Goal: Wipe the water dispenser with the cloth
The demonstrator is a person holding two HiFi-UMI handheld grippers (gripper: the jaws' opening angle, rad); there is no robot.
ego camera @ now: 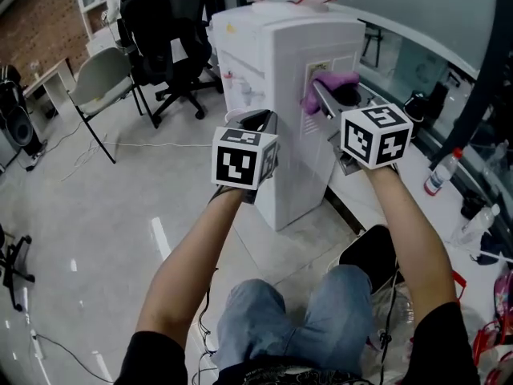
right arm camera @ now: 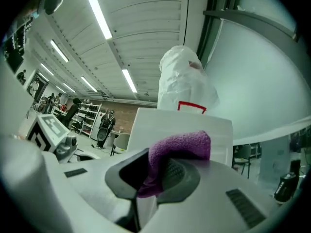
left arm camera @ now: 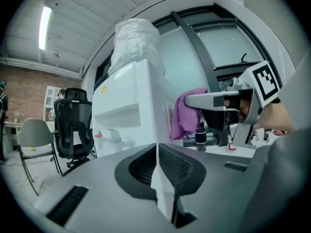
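The white water dispenser (ego camera: 280, 95) stands ahead, a plastic-wrapped bottle (left arm camera: 135, 40) on its top. A purple cloth (ego camera: 323, 87) is pinched in my right gripper (ego camera: 327, 96) and pressed against the dispenser's right side panel; it drapes over the jaws (right arm camera: 177, 152) in the right gripper view. My left gripper (ego camera: 260, 127) hangs shut and empty near the dispenser's front left corner, jaws together in the left gripper view (left arm camera: 158, 171). The taps (left arm camera: 114, 140) show on the dispenser's front.
Black office chairs (ego camera: 172, 30) and a grey chair (ego camera: 100, 79) stand on the glossy floor to the left. A counter (ego camera: 449, 207) with bottles (ego camera: 441, 173) runs along the right, beside the window wall. Cables trail over the floor.
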